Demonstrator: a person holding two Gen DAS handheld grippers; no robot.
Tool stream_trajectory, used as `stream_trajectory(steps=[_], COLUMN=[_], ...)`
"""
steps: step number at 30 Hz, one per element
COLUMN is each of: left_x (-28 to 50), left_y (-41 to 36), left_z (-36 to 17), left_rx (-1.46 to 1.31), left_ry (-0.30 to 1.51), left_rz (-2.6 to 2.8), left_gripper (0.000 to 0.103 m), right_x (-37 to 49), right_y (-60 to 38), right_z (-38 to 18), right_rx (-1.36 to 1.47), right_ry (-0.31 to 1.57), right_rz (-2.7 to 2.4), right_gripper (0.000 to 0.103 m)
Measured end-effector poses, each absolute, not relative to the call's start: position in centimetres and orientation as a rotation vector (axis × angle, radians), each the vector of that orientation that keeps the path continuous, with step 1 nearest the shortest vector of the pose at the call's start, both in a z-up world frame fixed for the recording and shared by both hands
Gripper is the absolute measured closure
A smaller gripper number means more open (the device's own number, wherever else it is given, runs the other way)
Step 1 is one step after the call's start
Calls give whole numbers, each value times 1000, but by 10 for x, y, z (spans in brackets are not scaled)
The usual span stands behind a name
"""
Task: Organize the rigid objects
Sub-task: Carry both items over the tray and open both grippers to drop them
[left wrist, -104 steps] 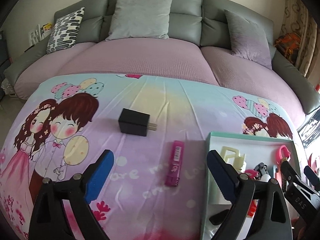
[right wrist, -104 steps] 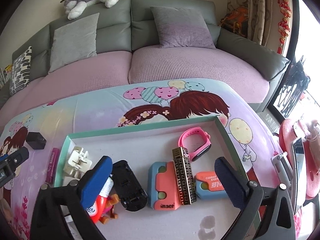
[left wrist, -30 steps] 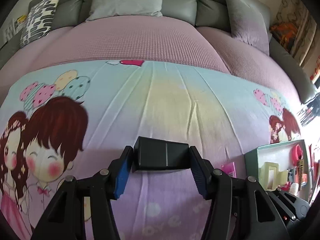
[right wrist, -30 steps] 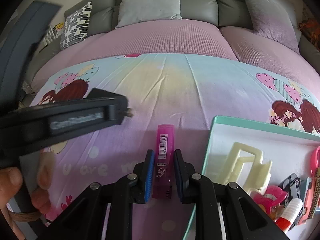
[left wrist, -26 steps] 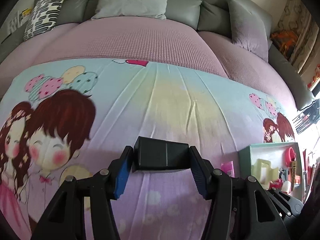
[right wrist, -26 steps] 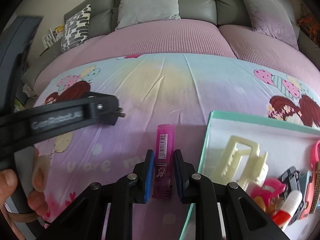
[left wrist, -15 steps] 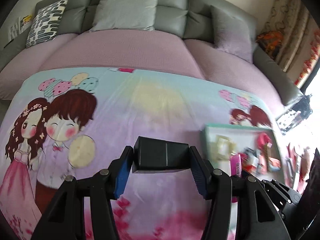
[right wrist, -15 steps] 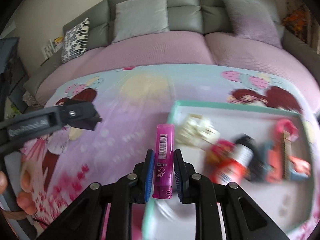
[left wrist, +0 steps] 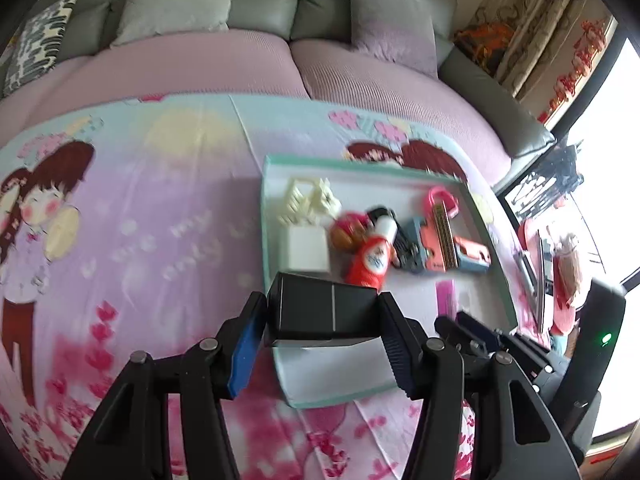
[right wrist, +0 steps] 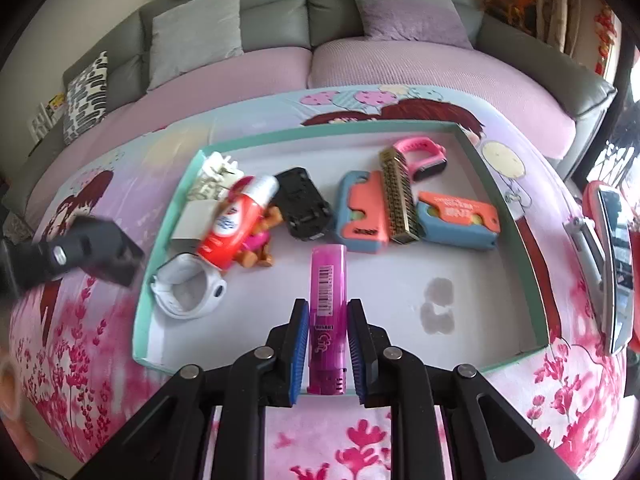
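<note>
My left gripper (left wrist: 320, 316) is shut on a black charger block (left wrist: 322, 312) and holds it over the near left corner of the green-rimmed tray (left wrist: 267, 216). My right gripper (right wrist: 328, 320) is shut on a pink lighter (right wrist: 327, 312) and holds it above the near middle of the tray (right wrist: 532, 272). The tray holds a red-and-white bottle (right wrist: 236, 216), a white plug (right wrist: 216, 176), a white watch (right wrist: 188, 292), a black part (right wrist: 306, 202), coral-and-blue cases (right wrist: 362, 210), a gold comb (right wrist: 398, 196) and a pink watch (right wrist: 422, 156). The left gripper with its block shows in the right wrist view (right wrist: 100, 254) beside the tray's left rim.
The tray lies on a cartoon-print cloth (left wrist: 140, 208) over a table. A grey and lilac sofa (right wrist: 400, 60) with cushions runs behind. A red stand with a phone (right wrist: 612, 256) is at the right edge.
Both grippers have carried their objects right, over the tray. The black block went from above the cloth to the tray's near left corner. The lighter now hangs over the tray's floor.
</note>
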State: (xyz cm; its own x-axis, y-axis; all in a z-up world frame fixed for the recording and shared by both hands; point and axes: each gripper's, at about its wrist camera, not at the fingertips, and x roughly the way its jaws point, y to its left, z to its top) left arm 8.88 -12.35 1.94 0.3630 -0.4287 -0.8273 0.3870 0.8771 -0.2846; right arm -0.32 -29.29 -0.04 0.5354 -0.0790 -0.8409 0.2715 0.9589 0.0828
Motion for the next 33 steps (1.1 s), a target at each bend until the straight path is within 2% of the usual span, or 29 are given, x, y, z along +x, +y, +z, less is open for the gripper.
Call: stream_trajectory(steps=[7,16,18,20,22,23,24,26,30,32,33], left_x=[74,64,61,58,57,55,54,53,48,45,45], left_y=[-141,-134,-129,-123,-116,-111,-107,-97,-78,-70,-67], left_z=[-8,-8,-4,-1,2,4,5,5,7,7,7], left_rx=[-7,-45,-46,-51,-59,-65,-70,-74,-62,-55,-50], left_ry=[1126,1108,1097,1087,1072,1061,1056,1049,1005,982,974], left_rz=[-533,-536,-526,-509,-487,-472,-462,-433,-350,-317,-303], left_gripper=[45,42,40,33,30,30,29,22,17,7,6], right_x=[-3,-4,-6,-8,-11,-13,-15,-18,-23,-26,-28], right_y=[-294,-290,-289,-286,-283,-282,-281,-279,-273,-270,-269], right_z=[-7,-15,-14,-13,-11,-10,-9,-7,-4,-3,-2], right_rx=[217,201,199,192,181,178,178,181,164,163,164], right_ry=[995,1009,1004,1001,994,991,986,979,976,970,967], right_rz=[-207,-218,-220,-218,-224,-229,-231,-226,-228,-228,-227], right_gripper=[82,82,81,80,71,54,41,40,32,30,28])
